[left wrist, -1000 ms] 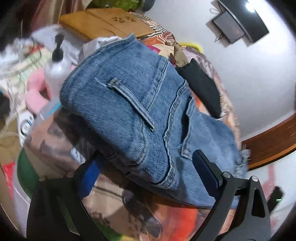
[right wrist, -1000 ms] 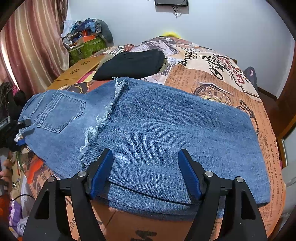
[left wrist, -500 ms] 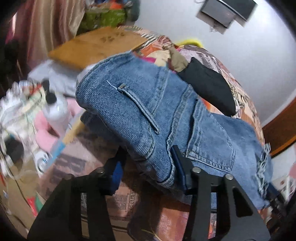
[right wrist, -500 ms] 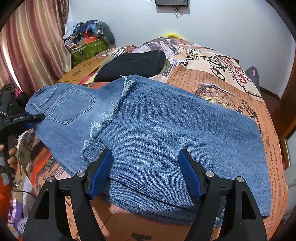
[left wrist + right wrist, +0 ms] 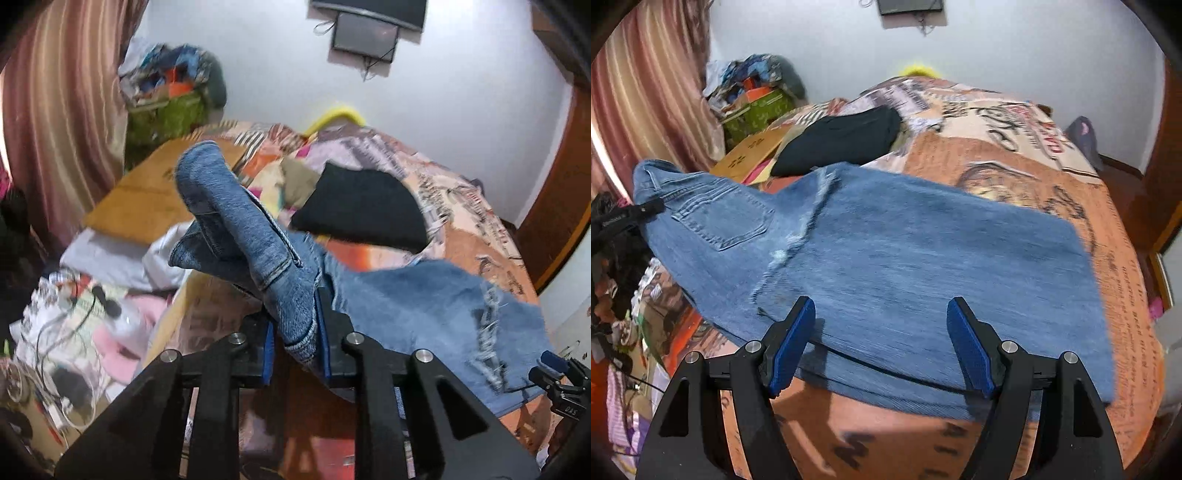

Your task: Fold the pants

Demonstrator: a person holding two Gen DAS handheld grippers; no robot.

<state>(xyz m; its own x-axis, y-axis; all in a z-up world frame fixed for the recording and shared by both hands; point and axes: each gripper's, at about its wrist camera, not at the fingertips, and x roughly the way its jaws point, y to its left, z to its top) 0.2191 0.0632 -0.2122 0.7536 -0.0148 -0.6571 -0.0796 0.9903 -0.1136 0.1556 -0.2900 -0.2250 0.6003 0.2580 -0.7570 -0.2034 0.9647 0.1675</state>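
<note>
The blue jeans (image 5: 923, 251) lie on the patterned bed cover, legs folded over with a frayed hem across the middle. My left gripper (image 5: 295, 343) is shut on the waistband end of the jeans (image 5: 258, 251) and holds it lifted off the bed; it also shows at the left edge of the right wrist view (image 5: 628, 218). My right gripper (image 5: 881, 347) is open over the near edge of the folded legs, its blue pads (image 5: 792, 347) apart and holding nothing.
A folded black garment (image 5: 838, 142) lies on the bed behind the jeans. A cardboard sheet (image 5: 147, 199) and a green box (image 5: 757, 110) sit at the left by the curtain. Clutter, cables and a pink item (image 5: 110, 343) lie beside the bed at left.
My left gripper has closed on the waistband end of the jeans and lifted it off the bed. My right gripper has stayed open over the folded legs.
</note>
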